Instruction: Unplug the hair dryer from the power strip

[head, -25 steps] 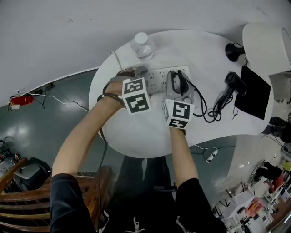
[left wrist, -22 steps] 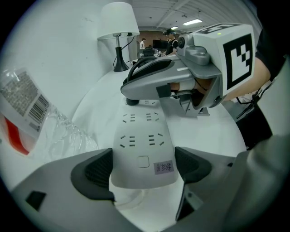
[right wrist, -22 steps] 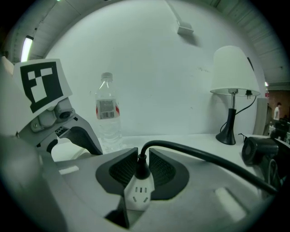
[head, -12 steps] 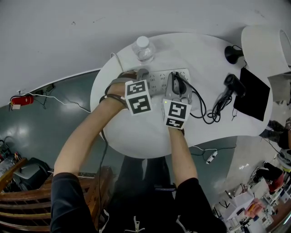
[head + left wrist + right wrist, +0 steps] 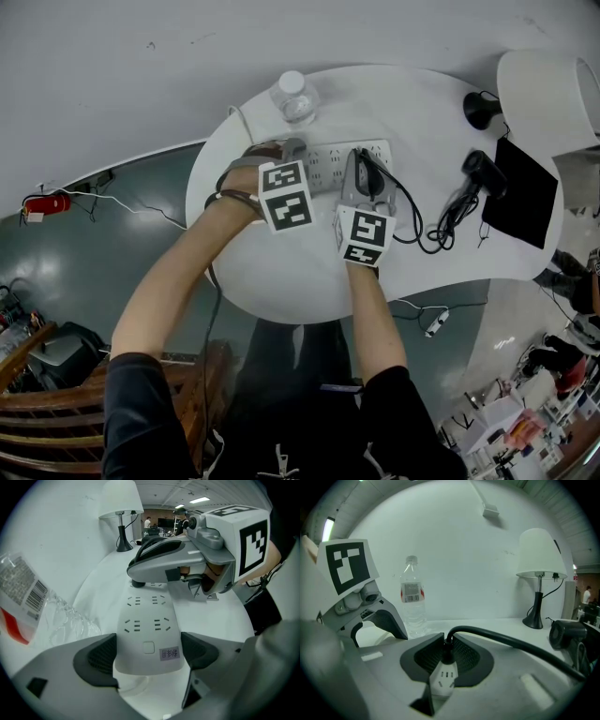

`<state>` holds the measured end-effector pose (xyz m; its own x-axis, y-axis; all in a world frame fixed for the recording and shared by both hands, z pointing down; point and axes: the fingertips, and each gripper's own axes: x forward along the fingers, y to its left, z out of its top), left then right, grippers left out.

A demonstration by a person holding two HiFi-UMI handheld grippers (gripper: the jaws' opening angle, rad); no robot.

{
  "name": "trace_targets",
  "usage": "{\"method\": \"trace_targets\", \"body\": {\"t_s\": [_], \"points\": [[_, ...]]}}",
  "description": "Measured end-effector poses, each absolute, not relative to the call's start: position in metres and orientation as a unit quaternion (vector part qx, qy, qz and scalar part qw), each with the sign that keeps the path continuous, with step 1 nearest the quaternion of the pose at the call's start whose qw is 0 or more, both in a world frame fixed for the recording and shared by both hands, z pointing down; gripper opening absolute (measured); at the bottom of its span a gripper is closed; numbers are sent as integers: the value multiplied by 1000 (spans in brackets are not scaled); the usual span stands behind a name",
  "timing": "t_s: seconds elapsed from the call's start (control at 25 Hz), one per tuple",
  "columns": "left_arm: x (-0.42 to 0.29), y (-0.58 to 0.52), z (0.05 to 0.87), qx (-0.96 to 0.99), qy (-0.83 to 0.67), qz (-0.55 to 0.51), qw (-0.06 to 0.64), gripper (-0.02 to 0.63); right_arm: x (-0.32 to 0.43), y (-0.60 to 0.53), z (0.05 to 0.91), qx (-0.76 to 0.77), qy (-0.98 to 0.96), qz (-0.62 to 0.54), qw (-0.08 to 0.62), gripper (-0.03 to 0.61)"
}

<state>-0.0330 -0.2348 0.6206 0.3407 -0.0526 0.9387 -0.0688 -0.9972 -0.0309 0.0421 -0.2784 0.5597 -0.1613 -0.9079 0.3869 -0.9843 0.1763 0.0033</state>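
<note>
Power strip (image 5: 147, 630) is gripped at its end by the left gripper (image 5: 149, 656) on the white table (image 5: 300, 272). The black plug (image 5: 447, 654), plugged into the strip, is pinched by the right gripper (image 5: 447, 644), whose jaws have just been closing. The hair dryer (image 5: 478, 171) is laid well apart, at the right.

Jaws of right gripper (image 5: 445, 656) just closed on plug (image 5: 442, 679) (left gripper (image 5: 147, 656) clamps strip (image 5: 145, 620)).

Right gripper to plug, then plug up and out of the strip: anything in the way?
Nothing visible. The right gripper's jaws have just been closing and its pads sit on the plug, with only its cord arching away above. The left gripper clamps the strip.
</note>
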Motion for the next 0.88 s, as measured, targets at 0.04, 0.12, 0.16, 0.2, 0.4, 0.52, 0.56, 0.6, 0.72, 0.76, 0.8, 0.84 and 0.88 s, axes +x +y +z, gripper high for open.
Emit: {"method": "trace_targets", "body": {"t_s": [0.04,0.12,0.16,0.2,0.4,0.52,0.56,0.6,0.72,0.76,0.8,0.84,0.88], "points": [[-33,-235,620,819,-37,573,7,413,42,-278,559,629,-752,127,151,52],[-33,-234,620,819,-37,572,8,413,43,-278,558,629,-752,131,146,48],[-33,-234,620,820,-37,572,8,413,43,-278,558,629,-752,132,144,48],[-33,-234,620,820,-37,572,8,413,43,-278,558,629,-752,131,143,46],[-33,-235,621,815,-39,578,6,413,42,-278,554,630,-753,122,142,46],[-33,-235,621,815,-40,577,6,413,43,-277,555,630,-754,121,143,46],[-32,-235,621,817,-39,575,5,413,43,-278,555,629,-754,125,143,46],[-32,-235,621,819,-39,573,3,413,43,-279,556,626,-755,132,143,46],[-33,-235,621,816,-40,576,2,413,44,-283,557,619,-756,154,143,46],[-33,-235,622,815,-41,578,3,413,44,-283,556,618,-757,153,146,46],[-32,-235,622,814,-41,580,4,413,44,-282,555,617,-758,149,149,46],[-32,-235,622,814,-41,580,5,413,43,-281,555,618,-758,144,151,45],[-32,-235,622,813,-40,580,4,413,44,-279,554,619,-759,139,150,45]]}}
